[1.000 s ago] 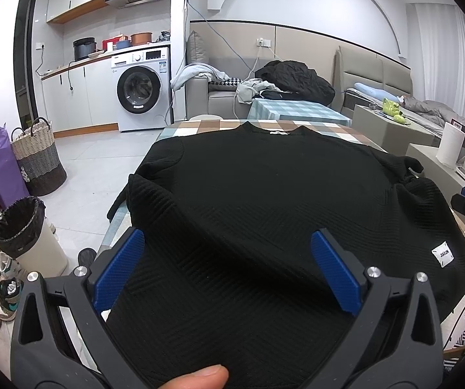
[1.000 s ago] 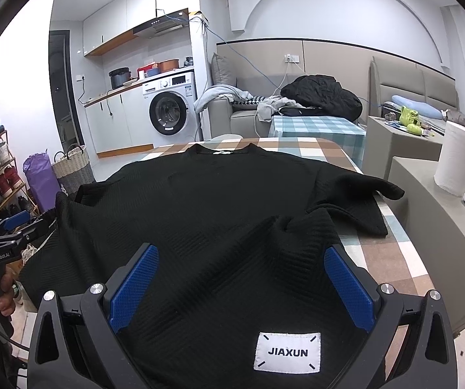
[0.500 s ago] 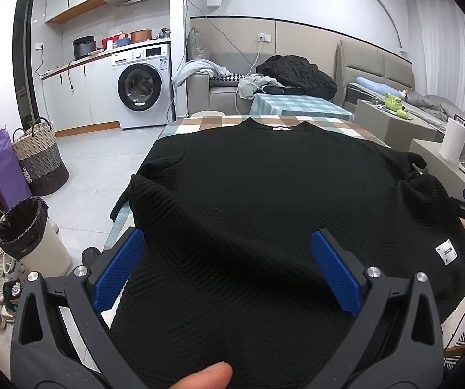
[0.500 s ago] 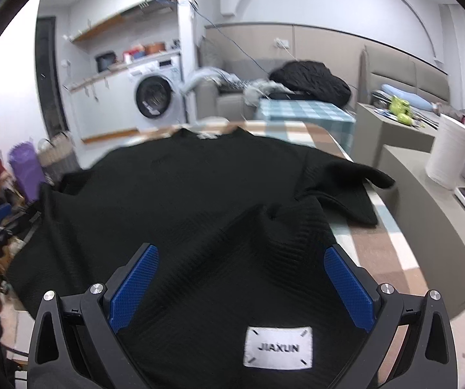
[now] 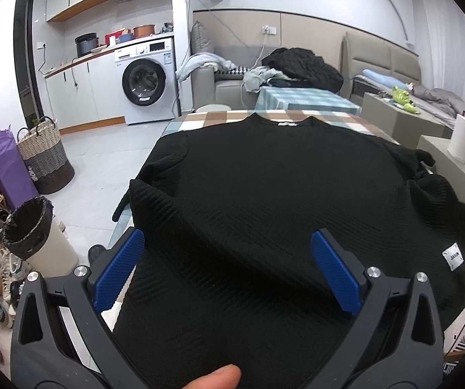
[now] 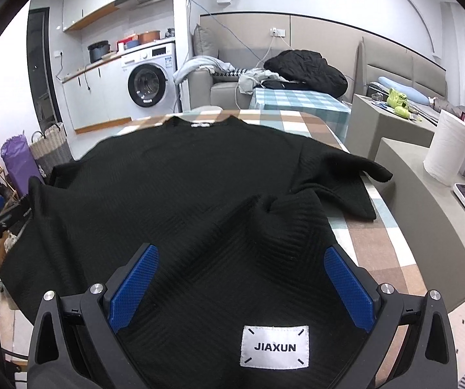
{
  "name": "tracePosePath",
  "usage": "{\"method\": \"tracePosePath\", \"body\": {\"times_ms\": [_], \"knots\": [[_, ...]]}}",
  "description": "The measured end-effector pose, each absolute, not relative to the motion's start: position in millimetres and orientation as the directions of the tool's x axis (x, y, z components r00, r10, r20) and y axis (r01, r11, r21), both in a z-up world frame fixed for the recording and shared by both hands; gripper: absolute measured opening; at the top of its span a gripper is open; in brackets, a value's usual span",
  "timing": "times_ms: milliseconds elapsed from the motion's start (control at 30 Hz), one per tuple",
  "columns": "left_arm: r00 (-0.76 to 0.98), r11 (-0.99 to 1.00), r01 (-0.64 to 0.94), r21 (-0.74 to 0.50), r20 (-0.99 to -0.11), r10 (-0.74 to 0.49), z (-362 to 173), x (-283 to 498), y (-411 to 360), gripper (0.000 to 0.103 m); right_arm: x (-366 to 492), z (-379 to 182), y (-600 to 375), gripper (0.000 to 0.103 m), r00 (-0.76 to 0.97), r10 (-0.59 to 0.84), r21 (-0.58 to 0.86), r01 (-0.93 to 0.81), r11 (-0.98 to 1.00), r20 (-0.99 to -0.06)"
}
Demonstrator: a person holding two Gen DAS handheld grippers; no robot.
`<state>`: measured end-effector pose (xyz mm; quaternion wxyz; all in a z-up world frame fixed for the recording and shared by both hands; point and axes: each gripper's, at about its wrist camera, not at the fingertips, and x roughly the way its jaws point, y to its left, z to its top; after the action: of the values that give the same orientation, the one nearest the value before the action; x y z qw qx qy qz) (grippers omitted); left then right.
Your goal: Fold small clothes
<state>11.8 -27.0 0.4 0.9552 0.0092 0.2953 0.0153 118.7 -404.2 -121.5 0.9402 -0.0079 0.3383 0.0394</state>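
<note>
A black textured sweater (image 5: 264, 188) lies spread on a checked table (image 5: 206, 118), collar at the far end, hem toward me. It also shows in the right wrist view (image 6: 183, 194), with a white JIAXUN label (image 6: 274, 347) at the hem. My left gripper (image 5: 229, 269) is open, its blue fingers either side of the hem's left part. My right gripper (image 6: 240, 285) is open over the hem's right part, just beyond the label. The right sleeve (image 6: 339, 175) lies bunched on the table. The left sleeve hangs off the table's left edge.
A bin with a black liner (image 5: 34, 230), a woven basket (image 5: 44, 159) and a purple bag (image 5: 5, 165) stand on the floor at left. A grey side unit with a paper roll (image 6: 448, 149) stands at right. A washing machine (image 5: 144, 84) and sofa are at the back.
Both grippers have shifted slightly over the hem and stay open. The right view swung briefly and settled. The sweater lies as before.
</note>
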Motion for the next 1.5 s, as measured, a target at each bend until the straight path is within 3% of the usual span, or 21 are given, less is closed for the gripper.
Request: {"method": "tracePosePath", "body": {"times_ms": [233, 833, 1300, 1500], "knots": [[0.819, 0.995, -0.048, 0.083, -0.567, 0.087, 5.2, 23.1, -34.7, 0.102, 124.8, -108.1, -412.4, 0.103, 0.784, 0.128, 0.091, -0.091, 0.992, -0.607], [0.818, 0.999, 0.002, 0.034, -0.574, 0.018, 17.9, 46.4, -32.7, 0.102, 156.1, -96.8, -466.6, 0.103, 0.759, 0.113, 0.202, 0.025, 0.979, -0.641], [0.809, 0.998, -0.064, -0.020, -0.586, 0.040, 24.1, 83.6, 26.3, 0.102, 218.1, -133.3, -565.5, 0.081, 0.646, 0.237, 0.521, 0.289, 0.803, -0.725], [0.800, 0.997, -0.080, -0.022, -0.598, 0.051, 15.8, 88.7, 45.5, 0.102, 237.5, -162.5, -582.5, 0.068, 0.598, 0.271, 0.563, 0.377, 0.736, -0.755]]}}
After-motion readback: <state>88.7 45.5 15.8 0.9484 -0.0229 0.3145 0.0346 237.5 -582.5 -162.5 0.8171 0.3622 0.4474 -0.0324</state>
